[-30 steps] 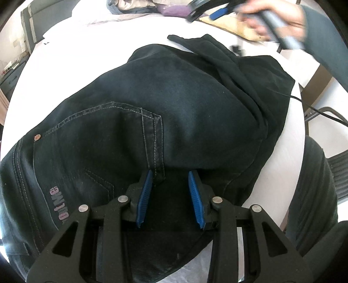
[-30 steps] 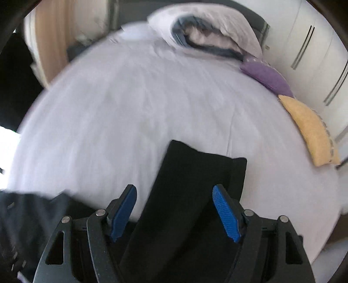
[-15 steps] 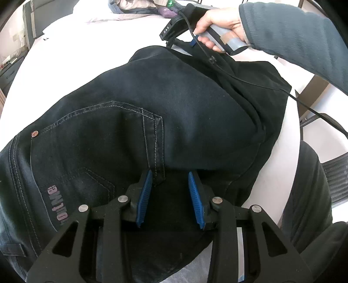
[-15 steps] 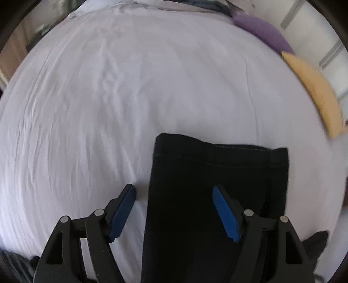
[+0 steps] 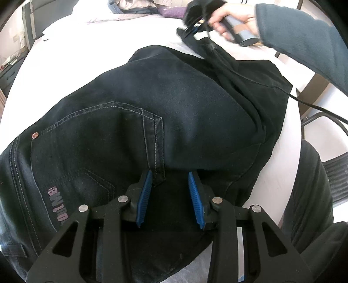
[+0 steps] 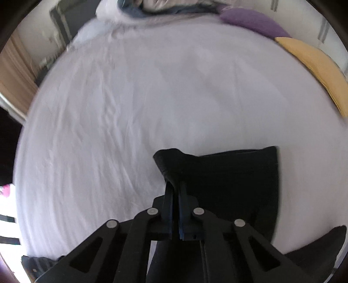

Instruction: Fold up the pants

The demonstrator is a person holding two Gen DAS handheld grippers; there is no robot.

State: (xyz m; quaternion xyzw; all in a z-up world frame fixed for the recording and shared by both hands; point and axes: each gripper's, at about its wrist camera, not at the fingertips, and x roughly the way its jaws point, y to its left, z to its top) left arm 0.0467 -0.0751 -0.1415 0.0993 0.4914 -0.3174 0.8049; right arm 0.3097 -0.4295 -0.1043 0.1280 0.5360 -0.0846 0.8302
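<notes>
while left fingers (image 5: 150, 193) sit apart over the pants (image 5: 174, 104), right fingers (image 6: 168, 202) pinch the hem.

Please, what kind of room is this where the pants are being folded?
Most likely a bedroom. The dark pants lie on a wide white bed sheet, with a purple pillow and a yellow pillow along its far edge, and rumpled bedding piled at the head.

One pair of dark pants (image 5: 174, 113). Two tools: left tool (image 5: 169, 196), right tool (image 6: 175, 209). One bed (image 6: 130, 98). Two cushions: purple cushion (image 6: 250, 20), yellow cushion (image 6: 315, 67).
</notes>
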